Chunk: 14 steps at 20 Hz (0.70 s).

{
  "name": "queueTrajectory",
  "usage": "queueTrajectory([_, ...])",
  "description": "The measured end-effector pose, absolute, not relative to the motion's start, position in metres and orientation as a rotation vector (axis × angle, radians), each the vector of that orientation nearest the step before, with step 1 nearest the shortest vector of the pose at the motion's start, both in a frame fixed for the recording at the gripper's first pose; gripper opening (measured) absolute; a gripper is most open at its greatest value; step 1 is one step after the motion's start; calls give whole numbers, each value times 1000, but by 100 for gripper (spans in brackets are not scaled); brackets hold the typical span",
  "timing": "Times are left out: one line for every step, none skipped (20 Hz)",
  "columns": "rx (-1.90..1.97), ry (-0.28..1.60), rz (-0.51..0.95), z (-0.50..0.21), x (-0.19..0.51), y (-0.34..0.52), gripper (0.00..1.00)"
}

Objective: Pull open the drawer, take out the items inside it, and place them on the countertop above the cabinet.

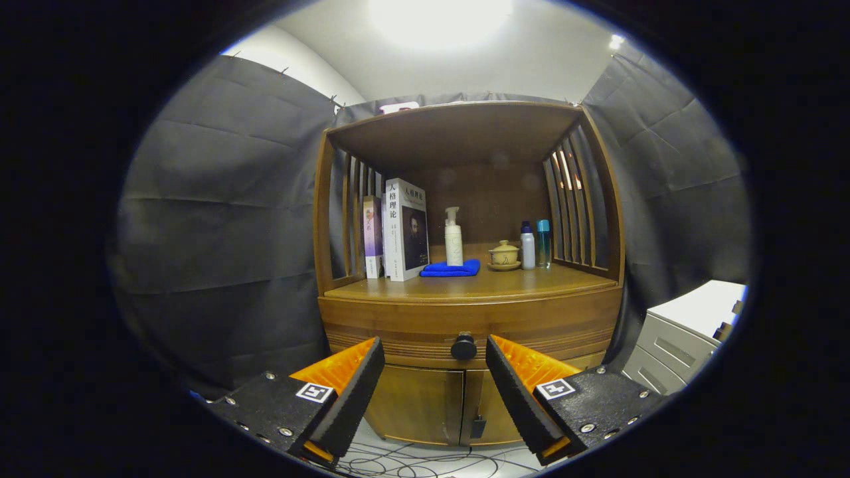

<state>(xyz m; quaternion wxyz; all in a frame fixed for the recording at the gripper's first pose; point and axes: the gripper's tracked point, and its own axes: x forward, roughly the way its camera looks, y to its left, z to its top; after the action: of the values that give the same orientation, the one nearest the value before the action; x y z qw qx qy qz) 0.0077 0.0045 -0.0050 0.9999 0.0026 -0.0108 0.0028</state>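
Observation:
A wooden cabinet [465, 312] stands ahead of me with its drawer [412, 340] closed, so whatever lies inside is hidden. A round dark knob [463, 347] sits at the middle of the drawer front. My gripper [435, 355] is open, its two fingertips spread either side of the knob and still short of it, with nothing between them. Above the drawer runs the countertop [531, 284], under a wooden hood.
On the countertop stand two books [398, 229] at the left, a white pump bottle [453, 238] behind a folded blue cloth [451, 269], a lidded teacup [504, 255] and two small bottles [534, 244]. A white drawer unit [690, 332] stands to the right. Cables [425, 461] lie on the floor.

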Motion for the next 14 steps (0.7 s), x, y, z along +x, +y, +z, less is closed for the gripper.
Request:
queueTrajectory([10, -24, 4, -4, 8, 5, 95])
queueTrajectory([8, -29, 3, 0, 8, 4, 95])
queueTrajectory([0, -36, 6, 0, 7, 4, 95])
queueTrajectory([-12, -46, 7, 1, 7, 6, 95])
queueTrajectory([-20, -55, 8, 3, 6, 7, 95])
queueTrajectory([-22, -68, 12, 4, 6, 8, 95])
queueTrajectory([-22, -83, 11, 7, 6, 8, 95])
queueTrajectory([-22, -98, 8, 8, 6, 7, 95])
queueTrajectory([-22, -103, 6, 6, 6, 6, 95])
queueTrajectory([-20, -102, 4, 3, 7, 5, 95])
queueTrajectory([-16, -102, 0, -1, 8, 4, 95])
queueTrajectory([-10, -101, -8, -3, 12, 3, 95])
queueTrajectory([-2, -93, -17, -8, 14, 1, 95])
queueTrajectory([6, -83, -26, -12, 18, 0, 95])
